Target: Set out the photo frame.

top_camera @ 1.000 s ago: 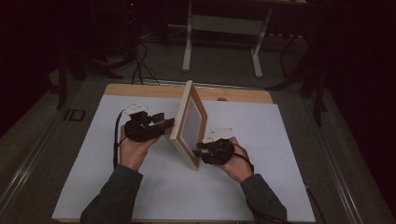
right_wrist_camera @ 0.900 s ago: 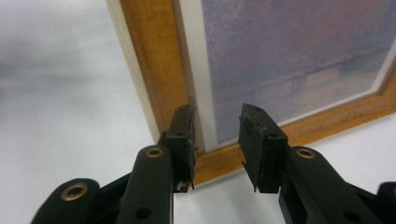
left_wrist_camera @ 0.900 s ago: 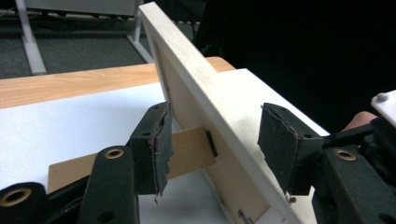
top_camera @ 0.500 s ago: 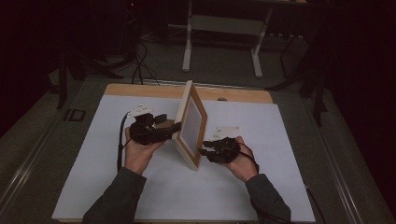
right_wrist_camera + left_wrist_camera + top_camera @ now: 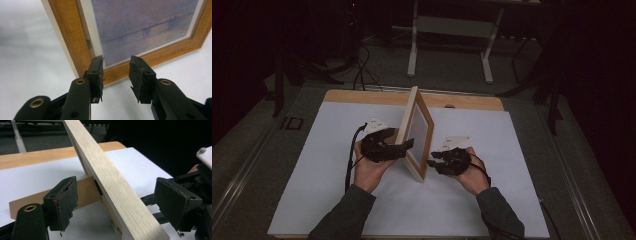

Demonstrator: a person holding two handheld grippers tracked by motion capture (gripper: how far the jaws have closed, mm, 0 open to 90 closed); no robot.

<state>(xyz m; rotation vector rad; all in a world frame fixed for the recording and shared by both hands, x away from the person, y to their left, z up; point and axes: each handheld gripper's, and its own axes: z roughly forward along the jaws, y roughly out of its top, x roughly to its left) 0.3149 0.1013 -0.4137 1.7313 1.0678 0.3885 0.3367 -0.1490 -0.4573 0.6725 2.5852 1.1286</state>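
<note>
Picture frame (image 5: 416, 131) of light wood with a purple-blue print stands upright on its lower edge near the middle of the white desk (image 5: 312, 190), tilted, its front toward the person's right side.

Left tool (image 5: 404, 146) sits at the back of the frame. Jaws have just been opening and now stand wide. In the left gripper view the pale wooden frame edge (image 5: 117, 192) runs diagonally between the two black pads (image 5: 65, 200), with clear gaps on both sides, so no pad presses on it. Brown cardboard easel stand (image 5: 85, 192) sticks out from the frame's back, behind the left-hand pad, and reaches down to the desk. Whether that pad touches the stand, cannot tell.

Right tool (image 5: 432, 162) sits at the front of the frame, near its lower near corner. Jaws part-open, moderate gap, nothing between them. In the right gripper view the pad tips (image 5: 98, 67) are just in front of the lower rail of the frame (image 5: 72, 42), close to the corner; contact cannot be told. Print (image 5: 140, 22) shows a hazy bridge scene behind a white mat.

Both hands rest low over the desk, one on each side of the frame. Strip of bare wooden desk edge (image 5: 462, 100) shows beyond the white sheet. Grey floor and metal legs of another desk (image 5: 412, 45) lie behind, dark.
</note>
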